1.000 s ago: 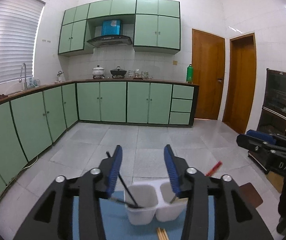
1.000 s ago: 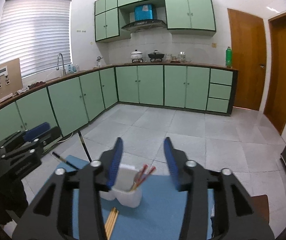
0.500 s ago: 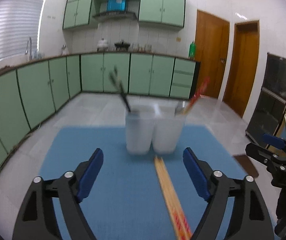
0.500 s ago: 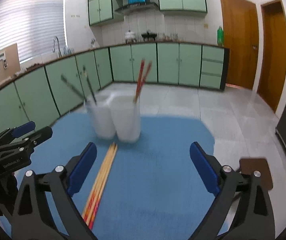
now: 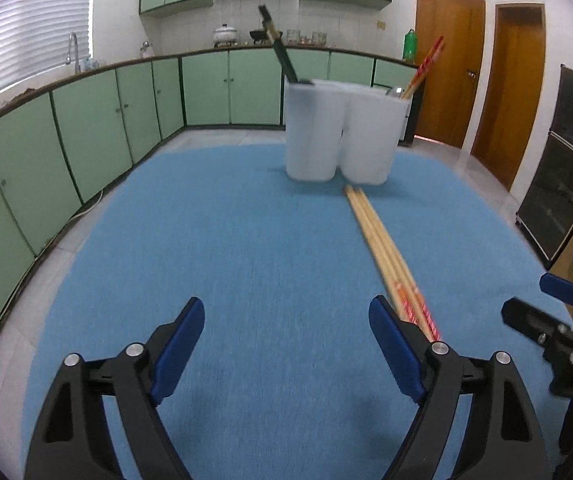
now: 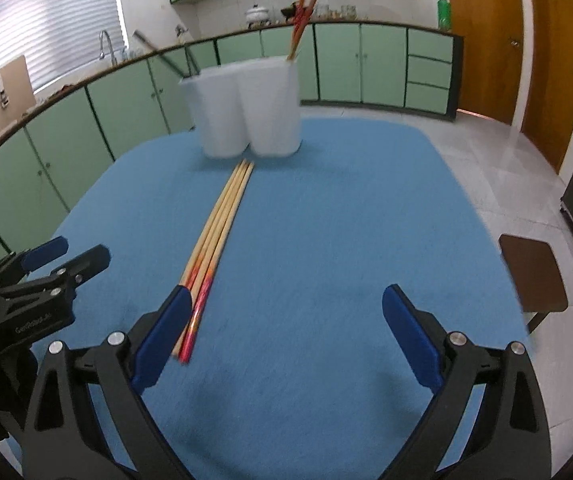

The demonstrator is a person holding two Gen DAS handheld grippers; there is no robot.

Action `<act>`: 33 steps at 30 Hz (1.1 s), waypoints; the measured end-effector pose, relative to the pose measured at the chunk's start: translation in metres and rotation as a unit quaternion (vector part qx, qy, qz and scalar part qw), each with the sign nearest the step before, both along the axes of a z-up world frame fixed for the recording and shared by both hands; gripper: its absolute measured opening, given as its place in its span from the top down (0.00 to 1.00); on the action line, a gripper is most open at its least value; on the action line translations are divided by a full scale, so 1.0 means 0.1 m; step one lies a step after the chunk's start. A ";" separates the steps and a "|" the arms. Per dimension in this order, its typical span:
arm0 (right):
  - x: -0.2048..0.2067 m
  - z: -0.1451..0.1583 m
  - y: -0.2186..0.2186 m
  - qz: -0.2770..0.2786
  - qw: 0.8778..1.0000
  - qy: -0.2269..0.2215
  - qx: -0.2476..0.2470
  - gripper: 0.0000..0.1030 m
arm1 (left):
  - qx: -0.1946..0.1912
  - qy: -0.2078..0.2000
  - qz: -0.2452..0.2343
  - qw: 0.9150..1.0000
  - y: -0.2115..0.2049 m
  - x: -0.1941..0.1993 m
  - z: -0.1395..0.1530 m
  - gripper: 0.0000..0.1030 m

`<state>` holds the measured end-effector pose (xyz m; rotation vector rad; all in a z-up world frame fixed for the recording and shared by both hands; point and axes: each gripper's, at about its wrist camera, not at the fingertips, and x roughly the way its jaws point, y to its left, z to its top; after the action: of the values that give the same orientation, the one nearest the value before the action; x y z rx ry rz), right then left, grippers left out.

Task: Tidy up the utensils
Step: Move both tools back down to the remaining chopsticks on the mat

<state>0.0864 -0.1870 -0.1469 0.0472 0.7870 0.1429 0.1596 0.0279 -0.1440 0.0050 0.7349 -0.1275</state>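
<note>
A white two-compartment utensil holder [image 5: 340, 132] [image 6: 246, 112] stands at the far end of a blue table mat [image 5: 246, 260] [image 6: 346, 220]. Dark chopsticks [image 5: 280, 46] lean in its left cup, red-tipped ones [image 5: 424, 66] [image 6: 302, 16] in its right cup. Several wooden chopsticks with red-patterned ends [image 5: 382, 244] [image 6: 218, 224] lie in a bundle on the mat, running from the holder toward me. My left gripper [image 5: 284, 320] is open and empty, just left of the bundle's near end. My right gripper [image 6: 286, 316] is open and empty, just right of that end.
Green kitchen cabinets [image 5: 86, 132] run along the left and back walls. Two wooden doors [image 5: 482, 76] stand at the back right, a dark appliance [image 5: 562, 176] on the right. A brown stool [image 6: 532, 272] sits beside the table's right edge. Each gripper shows at the side of the other's view.
Both grippers opened wide and dropped toward the mat, drawing back from the holder. The loose chopstick bundle came fully into view between them.
</note>
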 end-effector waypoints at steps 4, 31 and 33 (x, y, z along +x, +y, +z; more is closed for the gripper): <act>-0.05 -0.07 0.09 0.017 1.000 0.009 -0.009 0.10 | 0.009 0.015 -0.001 1.000 -0.01 -0.11 -0.11 0.20; -0.02 -0.24 0.15 0.031 0.998 0.048 -0.022 0.52 | 0.012 0.046 0.010 0.999 0.10 -0.20 -0.24 0.19; -0.03 -0.25 0.18 0.043 0.998 0.053 -0.012 0.58 | 0.012 0.046 0.011 0.999 0.09 -0.18 -0.24 0.19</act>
<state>0.0833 -0.1690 -0.1715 -0.0013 0.8975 0.2145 0.1412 0.0372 -0.1679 0.0145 0.8288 -0.0972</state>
